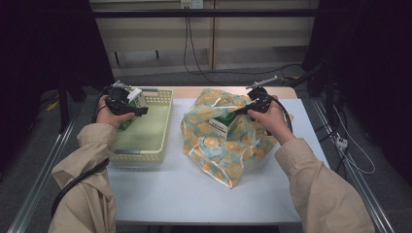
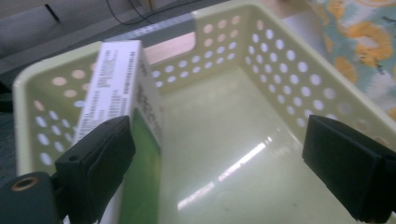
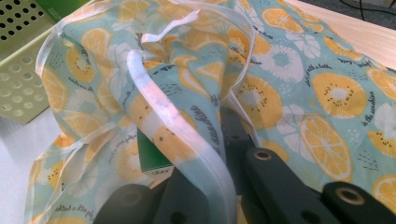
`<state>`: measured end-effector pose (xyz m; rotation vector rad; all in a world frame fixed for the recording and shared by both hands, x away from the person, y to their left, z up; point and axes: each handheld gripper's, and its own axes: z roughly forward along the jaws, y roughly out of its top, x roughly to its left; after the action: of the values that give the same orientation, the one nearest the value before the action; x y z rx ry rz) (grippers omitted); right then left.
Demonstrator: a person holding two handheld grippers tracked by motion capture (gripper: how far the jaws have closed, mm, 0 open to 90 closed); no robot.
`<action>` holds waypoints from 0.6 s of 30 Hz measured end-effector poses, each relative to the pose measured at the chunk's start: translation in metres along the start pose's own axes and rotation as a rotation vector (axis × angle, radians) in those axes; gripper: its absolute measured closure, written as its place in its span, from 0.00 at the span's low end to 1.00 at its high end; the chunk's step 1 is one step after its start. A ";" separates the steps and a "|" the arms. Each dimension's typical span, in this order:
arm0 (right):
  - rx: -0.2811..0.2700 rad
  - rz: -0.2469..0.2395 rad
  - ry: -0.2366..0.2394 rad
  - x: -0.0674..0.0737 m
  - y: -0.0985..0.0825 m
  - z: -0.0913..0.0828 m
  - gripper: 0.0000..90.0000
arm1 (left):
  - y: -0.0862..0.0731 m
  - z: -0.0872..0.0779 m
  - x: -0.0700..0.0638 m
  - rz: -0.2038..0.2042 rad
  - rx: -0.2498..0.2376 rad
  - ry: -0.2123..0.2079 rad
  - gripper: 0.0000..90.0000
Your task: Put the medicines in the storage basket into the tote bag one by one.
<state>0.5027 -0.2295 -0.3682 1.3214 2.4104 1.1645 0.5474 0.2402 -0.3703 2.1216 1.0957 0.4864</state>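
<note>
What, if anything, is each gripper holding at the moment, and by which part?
The right gripper is shut on the fruit-print bag at the edge of its mouth; the left gripper is open and holds nothing.

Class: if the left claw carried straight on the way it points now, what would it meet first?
Probably the far perforated wall of the pale green basket; the left claw is open, the carton beside one jaw.

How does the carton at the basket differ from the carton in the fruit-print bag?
The carton at the basket stands in the open, over the pale green basket, between the left tool's spread jaws. The carton in the bag is partly wrapped by the fruit-print bag, whose edge the right tool pinches. Both are white and green.
</note>
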 end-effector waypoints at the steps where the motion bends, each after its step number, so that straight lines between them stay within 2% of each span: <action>1: 0.000 0.001 0.000 0.000 0.000 0.000 1.00 | 0.000 0.000 0.002 -0.005 -0.004 0.011 0.10; 4: 0.001 0.003 0.002 -0.001 0.000 -0.002 1.00 | 0.001 -0.002 0.009 -0.020 -0.007 0.034 0.10; 9: -0.002 0.010 0.006 -0.004 -0.001 -0.003 1.00 | -0.003 0.000 0.020 -0.030 0.014 0.089 0.10; 10: -0.001 0.010 0.005 -0.004 -0.001 -0.003 1.00 | -0.005 0.001 0.021 -0.042 0.005 0.087 0.10; 13: -0.004 0.010 0.006 -0.005 -0.001 -0.004 1.00 | -0.009 0.005 0.024 -0.031 0.033 0.101 0.10; 15: -0.001 0.011 0.005 -0.005 -0.001 -0.004 1.00 | -0.012 0.009 0.024 -0.048 0.046 0.111 0.12; 16: -0.001 0.009 0.004 -0.005 -0.001 -0.004 1.00 | -0.013 0.011 0.023 -0.046 0.049 0.107 0.14; 17: -0.002 0.009 0.007 -0.005 -0.001 -0.004 1.00 | -0.014 0.012 0.022 -0.045 0.047 0.101 0.22; 18: -0.002 0.008 0.007 -0.005 -0.001 -0.004 1.00 | -0.015 0.013 0.021 -0.051 0.066 0.108 0.29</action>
<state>0.5030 -0.2358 -0.3670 1.3293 2.4106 1.1746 0.5589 0.2582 -0.3894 2.1396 1.2395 0.5533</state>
